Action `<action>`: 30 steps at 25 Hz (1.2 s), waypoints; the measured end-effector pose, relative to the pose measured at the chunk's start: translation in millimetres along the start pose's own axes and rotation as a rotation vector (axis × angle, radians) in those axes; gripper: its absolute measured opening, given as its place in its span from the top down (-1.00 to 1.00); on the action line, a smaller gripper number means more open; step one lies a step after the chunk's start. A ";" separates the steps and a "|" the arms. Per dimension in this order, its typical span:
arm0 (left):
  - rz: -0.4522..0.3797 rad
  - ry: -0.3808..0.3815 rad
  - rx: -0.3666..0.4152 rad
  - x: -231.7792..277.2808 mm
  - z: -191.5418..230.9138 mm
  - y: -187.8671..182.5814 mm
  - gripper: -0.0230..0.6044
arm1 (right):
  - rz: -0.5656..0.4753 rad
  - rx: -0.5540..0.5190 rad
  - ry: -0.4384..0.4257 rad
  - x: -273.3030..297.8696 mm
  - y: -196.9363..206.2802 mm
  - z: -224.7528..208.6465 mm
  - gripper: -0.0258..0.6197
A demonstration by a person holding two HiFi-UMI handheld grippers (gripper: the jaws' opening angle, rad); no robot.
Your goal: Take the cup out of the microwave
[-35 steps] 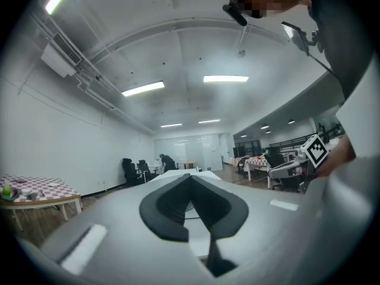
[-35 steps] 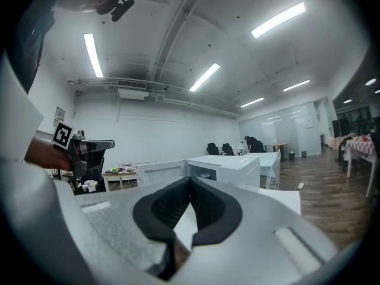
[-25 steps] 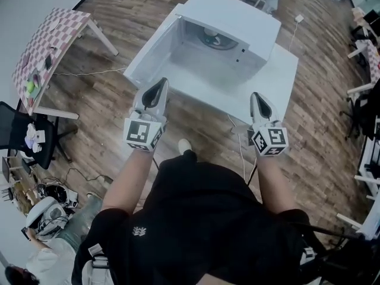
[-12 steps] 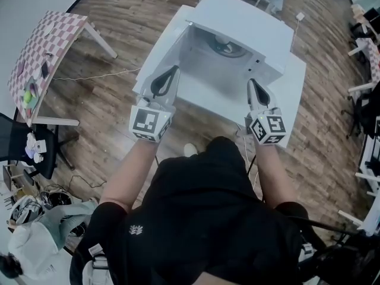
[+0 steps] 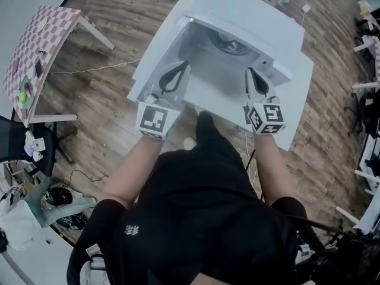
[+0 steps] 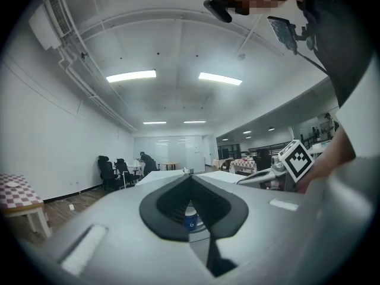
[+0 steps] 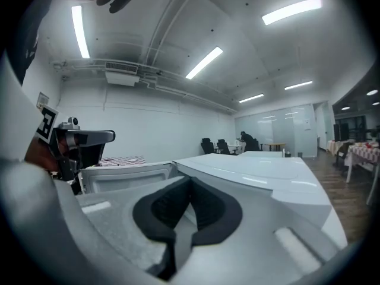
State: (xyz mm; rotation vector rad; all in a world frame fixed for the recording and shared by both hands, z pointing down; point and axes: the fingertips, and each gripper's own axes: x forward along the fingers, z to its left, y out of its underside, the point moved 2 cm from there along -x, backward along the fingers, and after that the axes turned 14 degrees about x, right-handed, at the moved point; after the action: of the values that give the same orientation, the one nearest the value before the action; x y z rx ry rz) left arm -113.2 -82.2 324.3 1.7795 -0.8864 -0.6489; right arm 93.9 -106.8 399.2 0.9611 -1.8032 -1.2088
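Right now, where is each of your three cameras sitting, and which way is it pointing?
Head view: on the person's head, looking steeply down at the open microwave; torso, arms, left gripper and right gripper show.
Left gripper view: on the left gripper, looking along its shut jaws at the cup; the right gripper shows.
Right gripper view: on the right gripper, looking along its shut jaws past the microwave; the left gripper shows.
Shared: each gripper view catches the other gripper.

one microwave (image 5: 249,16), one cup (image 6: 191,219), two claws (image 5: 180,65) (image 5: 250,71), one checkered table (image 5: 41,34)
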 end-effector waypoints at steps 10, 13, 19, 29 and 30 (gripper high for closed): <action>0.040 0.003 -0.062 74.9 9.6 60.4 0.92 | 0.052 -0.044 -0.005 88.9 37.1 -39.8 0.92; 0.058 0.008 -0.073 92.8 14.4 81.8 0.92 | 0.061 -0.041 0.019 111.2 49.7 -54.9 0.92; 0.112 0.020 -0.087 112.2 17.0 122.5 0.92 | 0.085 -0.065 0.015 149.6 72.8 -71.2 0.83; 0.167 0.043 -0.087 138.9 10.0 161.0 0.92 | 0.118 -0.101 -0.012 195.5 109.0 -89.9 0.05; 0.171 0.042 -0.096 140.7 9.9 164.8 0.92 | 0.112 -0.100 -0.005 198.9 110.0 -91.6 -0.03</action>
State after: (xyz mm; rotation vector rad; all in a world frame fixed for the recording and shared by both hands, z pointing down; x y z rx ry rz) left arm -82.9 -239.0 471.1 1.6060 -0.9510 -0.5328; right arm 68.3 -287.5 562.8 0.7903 -1.7588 -1.2200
